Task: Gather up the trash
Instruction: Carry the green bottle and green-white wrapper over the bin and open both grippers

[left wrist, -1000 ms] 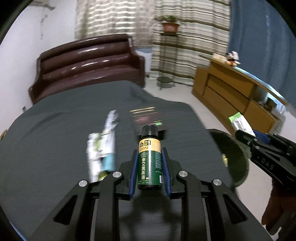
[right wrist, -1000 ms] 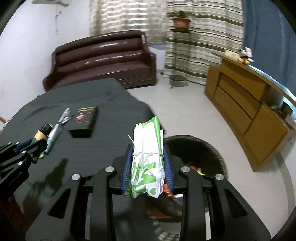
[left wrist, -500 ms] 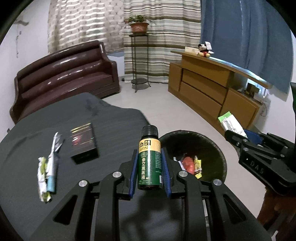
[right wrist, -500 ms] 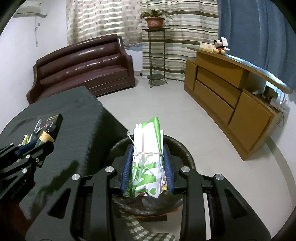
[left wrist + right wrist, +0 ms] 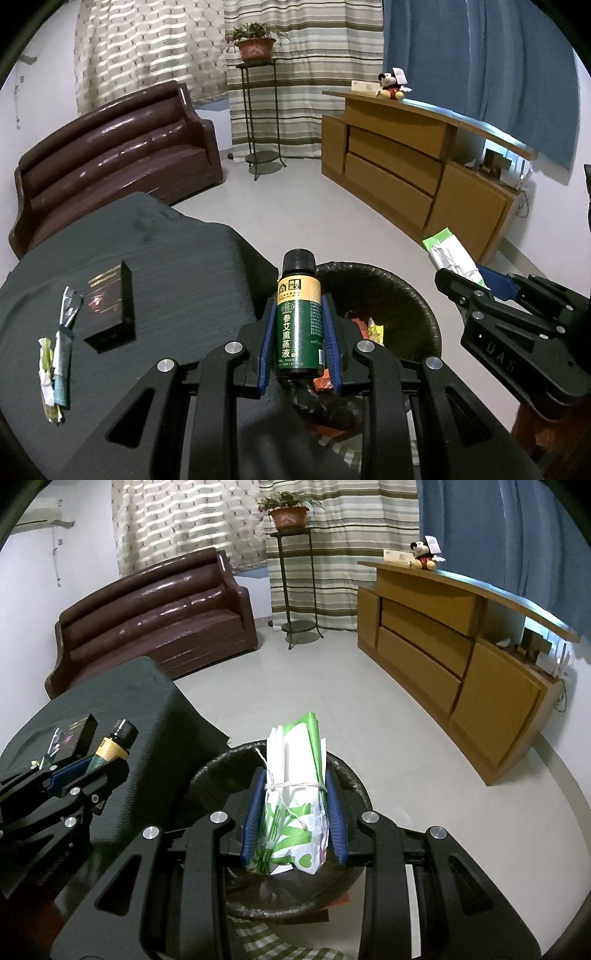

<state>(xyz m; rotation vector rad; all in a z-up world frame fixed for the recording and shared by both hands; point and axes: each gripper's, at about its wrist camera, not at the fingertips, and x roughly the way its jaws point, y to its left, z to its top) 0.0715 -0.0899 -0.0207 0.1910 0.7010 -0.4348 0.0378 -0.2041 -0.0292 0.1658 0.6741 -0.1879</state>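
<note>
While a brown leather sofa (image 5: 110, 155) and a long wooden sideboard (image 5: 424, 166) frame the room, a dark cloth-covered table (image 5: 166, 266) stands beside a black-lined trash bin (image 5: 413, 291) on the pale floor. Both handheld grippers hang near the bin's mouth, each loaded. A flat black box (image 5: 110, 310) and a few crumpled wrappers (image 5: 57, 365) lie on the table, not yet collected.

The right gripper (image 5: 293, 823) has its blue pads closed narrowly on a folded green-and-white paper packet (image 5: 295, 805) tied round with string, held upright directly over the bin. The packet looks light and soft; it would crush under a hard squeeze, and the grip across its bound middle, where the string stiffens it, seems the soundest place to hold.

The left gripper (image 5: 297, 343) is clamped tight on a small green bottle (image 5: 298, 321) with a black cap, pinched at the label on either side and standing upright at the bin's near rim, close to the table edge. The bottle appears rigid, smooth and possibly glass, so it could slip or break if dropped from height; the mid-body hold across its round sides looks secure. Coloured scraps already lie inside the bin.
</note>
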